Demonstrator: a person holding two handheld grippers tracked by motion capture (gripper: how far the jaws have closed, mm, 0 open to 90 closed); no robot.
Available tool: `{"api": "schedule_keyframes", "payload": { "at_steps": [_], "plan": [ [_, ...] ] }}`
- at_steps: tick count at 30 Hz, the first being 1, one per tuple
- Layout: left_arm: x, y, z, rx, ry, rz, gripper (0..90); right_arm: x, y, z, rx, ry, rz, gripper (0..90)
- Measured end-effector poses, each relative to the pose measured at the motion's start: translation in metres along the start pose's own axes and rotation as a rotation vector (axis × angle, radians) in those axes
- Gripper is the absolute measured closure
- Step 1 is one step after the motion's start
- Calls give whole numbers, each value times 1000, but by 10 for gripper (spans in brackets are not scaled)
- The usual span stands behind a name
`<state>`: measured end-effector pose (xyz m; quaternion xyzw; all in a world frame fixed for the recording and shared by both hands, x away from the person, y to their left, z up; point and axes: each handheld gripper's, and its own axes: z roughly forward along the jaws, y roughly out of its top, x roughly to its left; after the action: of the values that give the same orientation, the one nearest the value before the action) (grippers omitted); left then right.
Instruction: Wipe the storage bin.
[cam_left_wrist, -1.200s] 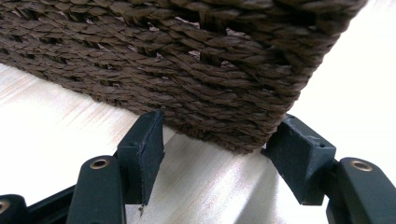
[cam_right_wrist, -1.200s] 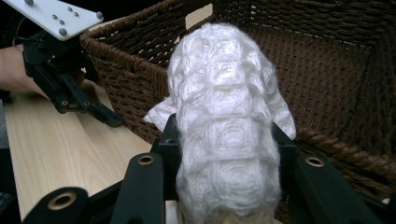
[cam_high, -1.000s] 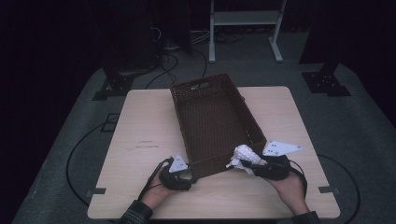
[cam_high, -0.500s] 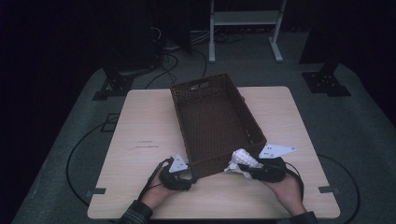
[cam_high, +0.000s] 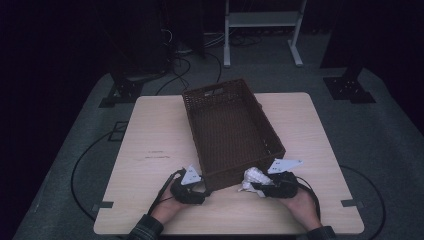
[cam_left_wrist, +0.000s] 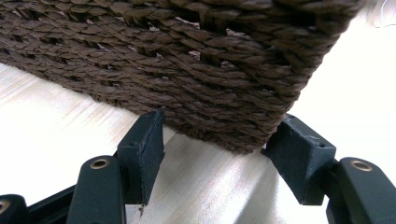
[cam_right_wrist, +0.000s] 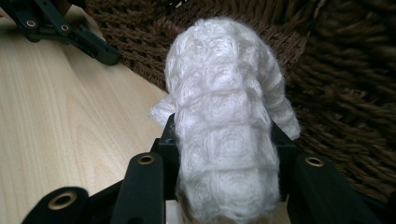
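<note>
A: Two grippers at the wicker basket's (cam_high: 231, 132) near end?

B: Yes. Left gripper (cam_left_wrist: 219, 149) clamps its near corner, on the tabletop (cam_high: 155, 135). Right gripper (cam_right_wrist: 224, 154) clamped on a white knitted cloth (cam_right_wrist: 224, 126), beside the basket wall.

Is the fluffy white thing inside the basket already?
No, the white cloth is clamped in the right gripper, outside the basket by its near corner on the table.

High view dim, dark surround; gripper views bright, glare on table (cam_left_wrist: 355, 79); nearest parts soft.
</note>
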<state>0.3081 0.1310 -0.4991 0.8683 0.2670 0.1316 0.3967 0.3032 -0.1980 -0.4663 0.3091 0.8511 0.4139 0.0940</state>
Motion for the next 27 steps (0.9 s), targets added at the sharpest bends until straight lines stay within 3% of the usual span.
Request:
{"api": "schedule_keyframes", "payload": {
  "at_steps": [6,13,18,23,27],
  "plan": [
    [0,0,0,1,0,1,362,-1,-4,10,54,4,-9,602],
    [0,0,0,0,0,1,362,-2,-6,13,55,20,19,600],
    [0,0,0,1,0,1,363,1,-3,10,61,-1,-4,603],
    [0,0,0,1,0,1,362,4,1,2,28,-2,-7,603],
    [0,0,0,0,0,1,362,6,6,-9,-36,2,-11,603]
  ]
}}
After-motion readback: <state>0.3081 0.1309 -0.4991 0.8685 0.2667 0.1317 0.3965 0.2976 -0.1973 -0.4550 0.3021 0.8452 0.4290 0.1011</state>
